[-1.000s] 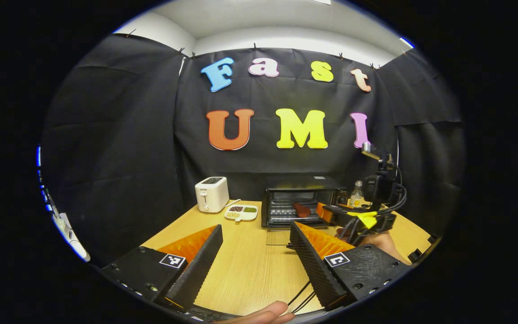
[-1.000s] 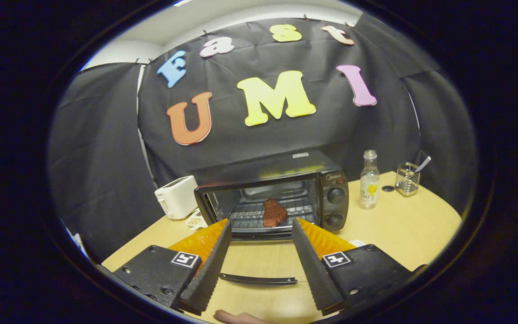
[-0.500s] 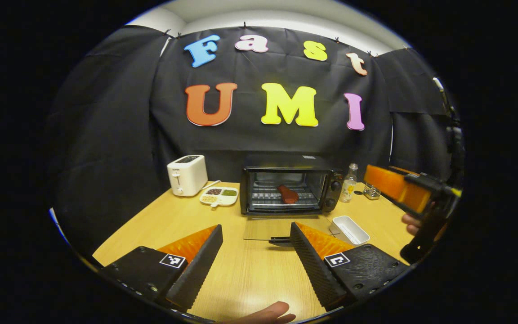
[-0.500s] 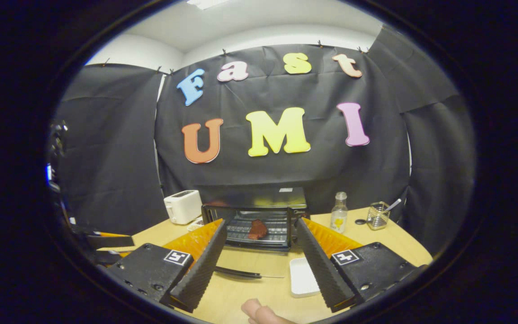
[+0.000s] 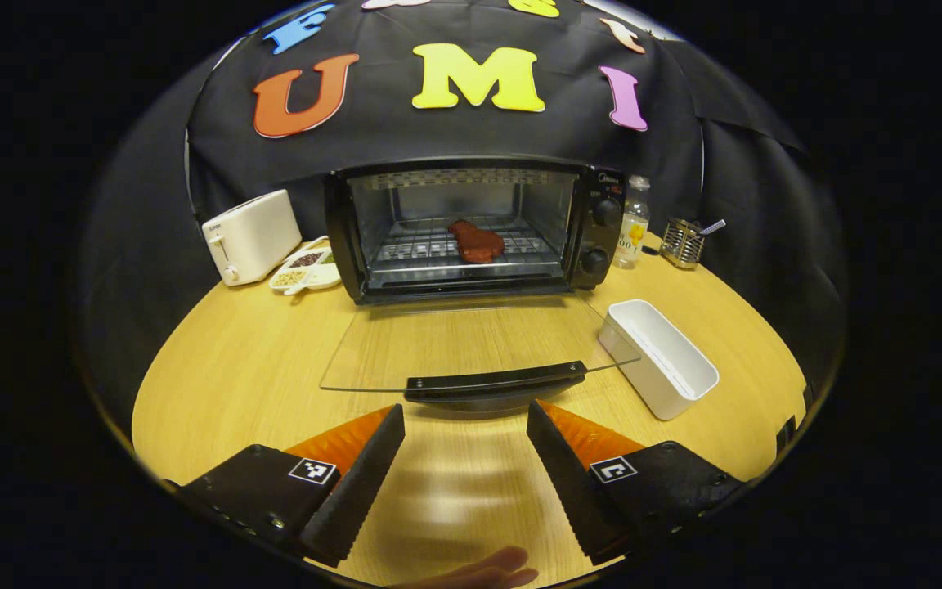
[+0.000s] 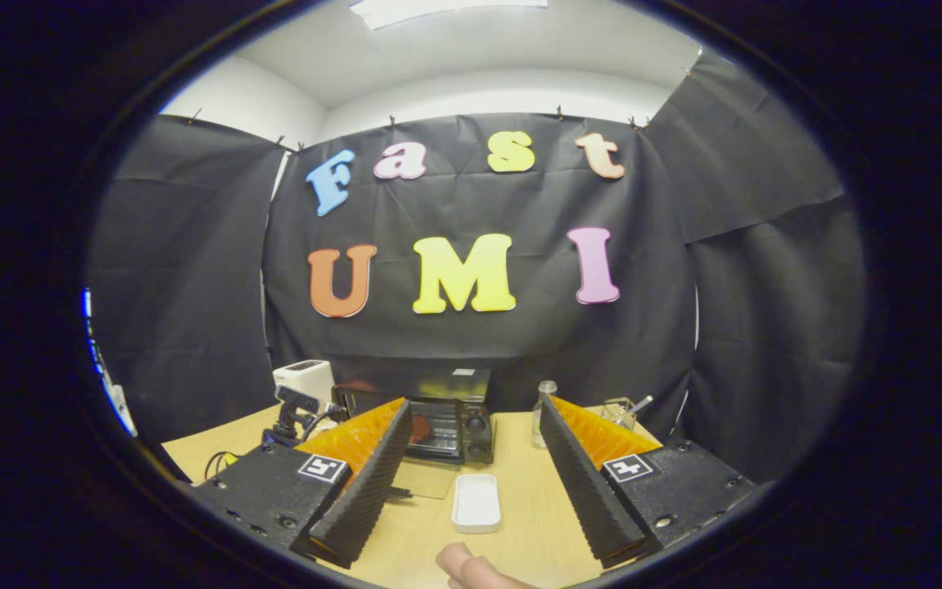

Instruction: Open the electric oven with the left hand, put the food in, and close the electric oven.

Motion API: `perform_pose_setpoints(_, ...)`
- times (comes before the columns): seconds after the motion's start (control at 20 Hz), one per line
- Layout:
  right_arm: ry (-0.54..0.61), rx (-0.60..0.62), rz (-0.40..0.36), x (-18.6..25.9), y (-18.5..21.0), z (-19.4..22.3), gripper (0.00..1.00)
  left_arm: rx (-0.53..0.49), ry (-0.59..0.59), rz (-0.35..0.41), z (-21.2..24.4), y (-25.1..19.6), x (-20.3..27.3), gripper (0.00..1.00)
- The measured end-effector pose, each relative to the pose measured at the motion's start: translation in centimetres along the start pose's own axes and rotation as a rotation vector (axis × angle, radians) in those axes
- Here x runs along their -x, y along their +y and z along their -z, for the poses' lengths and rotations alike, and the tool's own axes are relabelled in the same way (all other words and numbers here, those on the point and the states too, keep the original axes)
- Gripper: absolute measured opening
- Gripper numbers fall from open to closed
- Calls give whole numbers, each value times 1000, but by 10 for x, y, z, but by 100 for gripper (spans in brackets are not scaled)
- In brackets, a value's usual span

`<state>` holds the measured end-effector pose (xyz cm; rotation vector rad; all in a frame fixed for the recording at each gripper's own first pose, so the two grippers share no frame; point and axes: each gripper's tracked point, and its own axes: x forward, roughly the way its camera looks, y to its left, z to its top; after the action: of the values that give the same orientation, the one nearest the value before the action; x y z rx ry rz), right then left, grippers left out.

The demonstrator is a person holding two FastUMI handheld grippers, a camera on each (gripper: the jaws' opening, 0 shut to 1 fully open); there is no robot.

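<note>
The black electric oven (image 5: 471,225) stands open at the back of the wooden table (image 5: 217,368). Its glass door (image 5: 471,348) lies flat toward me, with the dark handle (image 5: 494,382) along its near edge. A reddish-brown piece of food (image 5: 477,242) rests on the rack inside. My left gripper (image 5: 464,458) is open, low over the table just short of the handle, touching nothing. My right gripper (image 6: 475,478) is open and empty, held far back; in the right gripper view the oven (image 6: 448,424) looks small, and the other gripper (image 6: 291,417) shows at the left.
A white empty rectangular box (image 5: 657,356) sits right of the door, also seen in the right gripper view (image 6: 477,502). A white toaster (image 5: 252,236) and a divided dish (image 5: 306,272) stand left of the oven. A bottle (image 5: 633,222) and wire holder (image 5: 682,242) stand right.
My left gripper has moved forward and lower, close to the door handle. My right gripper has pulled back away from the oven. Both stayed open.
</note>
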<state>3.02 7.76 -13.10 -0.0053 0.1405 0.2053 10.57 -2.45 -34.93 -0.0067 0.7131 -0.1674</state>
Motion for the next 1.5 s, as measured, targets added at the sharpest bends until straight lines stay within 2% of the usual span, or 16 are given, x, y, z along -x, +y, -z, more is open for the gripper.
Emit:
perform_pose_setpoints(0.05,-5,-7,16,3,-10,-3,99,8,8,8,0,-6,-6,96)
perform_pose_setpoints(0.1,-8,-15,29,7,-18,-4,96,12,17,12,1,-9,-11,96)
perform_pose_setpoints(0.3,-34,-56,43,24,-40,-10,99,-18,61,-38,5,-8,-28,97)
perform_pose_setpoints(0.45,-48,-66,57,34,-57,-11,96,-11,87,-57,9,-9,-31,97)
perform_pose_setpoints(0.55,-53,-59,58,36,-59,-11,99,-8,83,-58,8,-8,-33,96)
perform_pose_setpoints(0.6,-49,-56,58,37,-60,-10,99,0,84,-57,8,-8,-32,100)
perform_pose_setpoints(0.65,-45,-54,55,39,-59,-8,99,5,84,-57,7,-9,-32,96)
perform_pose_setpoints(0.75,-45,-50,51,42,-58,-9,99,4,78,-57,3,-9,-29,96)
perform_pose_setpoints(0.8,-47,-45,56,43,-60,-10,96,3,69,-58,0,-9,-27,96)
perform_pose_setpoints(0.95,-59,-34,70,46,-63,-13,96,13,52,-58,-9,-9,-22,96)
perform_pose_setpoints(1.0,-61,-32,69,46,-62,-13,99,14,46,-58,-12,-9,-21,96)
perform_pose_setpoints(1.5,-53,-35,65,43,-63,-11,99,13,-24,-66,-50,-7,-7,96)
